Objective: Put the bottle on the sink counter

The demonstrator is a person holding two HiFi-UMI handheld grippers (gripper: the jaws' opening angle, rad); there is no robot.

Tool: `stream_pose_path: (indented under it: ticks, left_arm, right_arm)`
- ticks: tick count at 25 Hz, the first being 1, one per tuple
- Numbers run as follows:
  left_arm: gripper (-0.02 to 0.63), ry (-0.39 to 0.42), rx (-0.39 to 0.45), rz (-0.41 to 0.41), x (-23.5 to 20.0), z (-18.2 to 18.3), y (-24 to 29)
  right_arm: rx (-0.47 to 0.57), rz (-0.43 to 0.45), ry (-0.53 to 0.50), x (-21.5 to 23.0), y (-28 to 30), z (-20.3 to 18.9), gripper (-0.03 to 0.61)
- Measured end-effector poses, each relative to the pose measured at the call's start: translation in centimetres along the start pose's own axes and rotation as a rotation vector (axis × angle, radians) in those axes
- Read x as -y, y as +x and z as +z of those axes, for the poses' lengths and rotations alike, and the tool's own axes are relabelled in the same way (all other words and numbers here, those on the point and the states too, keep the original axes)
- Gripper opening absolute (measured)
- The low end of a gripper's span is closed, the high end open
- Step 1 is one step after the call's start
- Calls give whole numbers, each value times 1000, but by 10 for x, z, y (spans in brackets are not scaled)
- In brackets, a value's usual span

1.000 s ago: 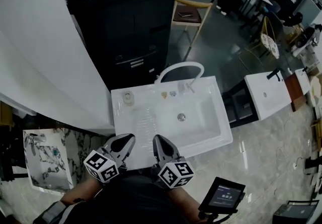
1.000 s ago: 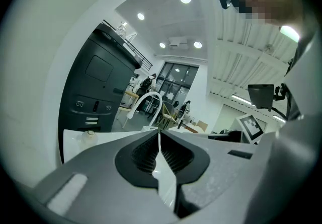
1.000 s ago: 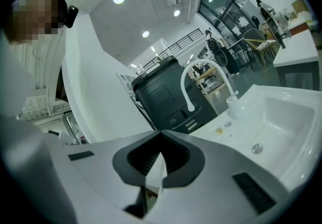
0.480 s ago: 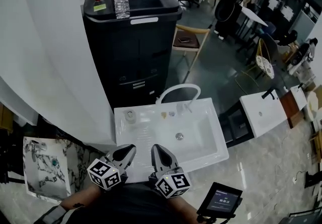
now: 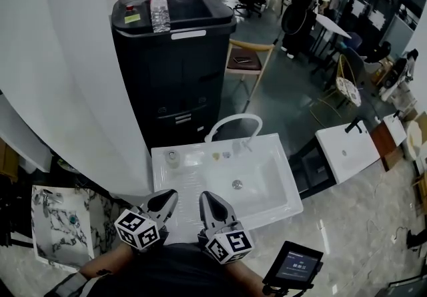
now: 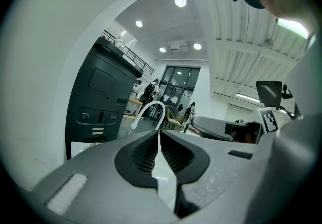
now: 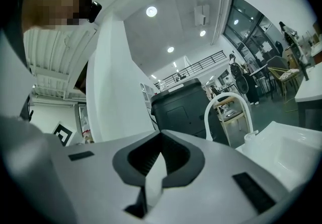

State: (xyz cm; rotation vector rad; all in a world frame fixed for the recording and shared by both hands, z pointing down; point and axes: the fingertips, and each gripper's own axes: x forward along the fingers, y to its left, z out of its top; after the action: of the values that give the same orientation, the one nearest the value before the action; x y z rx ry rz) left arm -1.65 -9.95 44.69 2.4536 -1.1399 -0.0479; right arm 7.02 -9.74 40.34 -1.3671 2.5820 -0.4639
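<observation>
A clear plastic water bottle (image 5: 159, 7) stands upright on top of a tall black machine (image 5: 177, 69), far beyond the sink; it shows small at the machine's top edge as the bottle (image 6: 121, 42). The white sink counter (image 5: 170, 172) with its basin and arched white faucet (image 5: 232, 125) lies below the machine. My left gripper (image 5: 165, 199) and right gripper (image 5: 208, 199) hover side by side at the sink's near edge, both shut with nothing between the jaws. The faucet (image 6: 149, 112) and faucet (image 7: 226, 112) rise ahead of each.
A curved white wall (image 5: 60, 69) stands at the left. A wooden chair (image 5: 245, 62) sits right of the black machine. A second white sink (image 5: 347, 149) is at the right, a marble-patterned sink (image 5: 57, 219) at the lower left, a tablet (image 5: 293, 263) at the bottom.
The head view has tilted up and the bottle on the black machine has come fully into sight. Both grippers stay shut at the sink's near edge.
</observation>
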Motion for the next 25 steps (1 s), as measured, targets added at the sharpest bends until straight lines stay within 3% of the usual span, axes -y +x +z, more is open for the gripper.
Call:
stream_pose_path:
  ticks: [25]
  left_arm:
    - [17, -34, -27, -25, -1, -13, 4]
  right_arm:
    - [-36, -25, 16, 3, -4, -13, -5]
